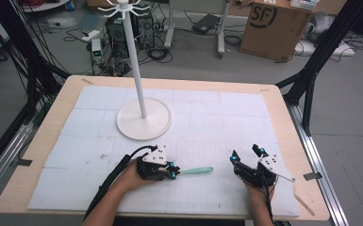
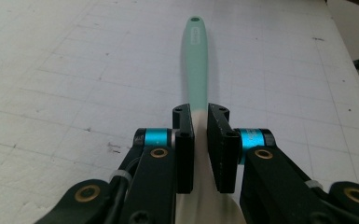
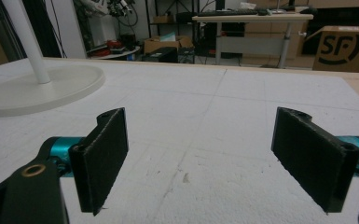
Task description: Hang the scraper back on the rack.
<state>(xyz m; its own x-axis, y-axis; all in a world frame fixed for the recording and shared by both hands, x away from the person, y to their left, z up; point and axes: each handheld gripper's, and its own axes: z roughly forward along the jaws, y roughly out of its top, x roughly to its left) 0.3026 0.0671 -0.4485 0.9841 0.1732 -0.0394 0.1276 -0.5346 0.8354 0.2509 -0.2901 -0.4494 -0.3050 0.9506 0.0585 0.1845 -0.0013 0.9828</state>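
Left claw (image 1: 173, 172) is seen low on the bench (image 1: 37, 155), near its front edge, held in the person's left hand (image 1: 132, 178); jaws are clamped on a spatula (image 1: 195, 170). In the left gripper view the left claw (image 2: 200, 140) has both pads pressed against the pale blade end of the spatula (image 2: 196, 70), with the mint-green handle running straight out ahead and lying flat on the white gridded mat (image 2: 74, 70); a small hole is visible at the handle's far tip. In the high view the handle points toward the right claw (image 1: 247, 156), with a clear gap left between the two. Right claw is held wide open, nothing between the jaws; in the right gripper view the right claw (image 3: 214, 158) is seen just above the mat, pads well apart, bare mat between them. A white stand (image 1: 144, 117) with a round base and tall pole is set on the mat behind the left claw, well apart from the spatula; hooks are seen at its top. A cardboard box (image 1: 273, 28) is on the floor beyond the bench.
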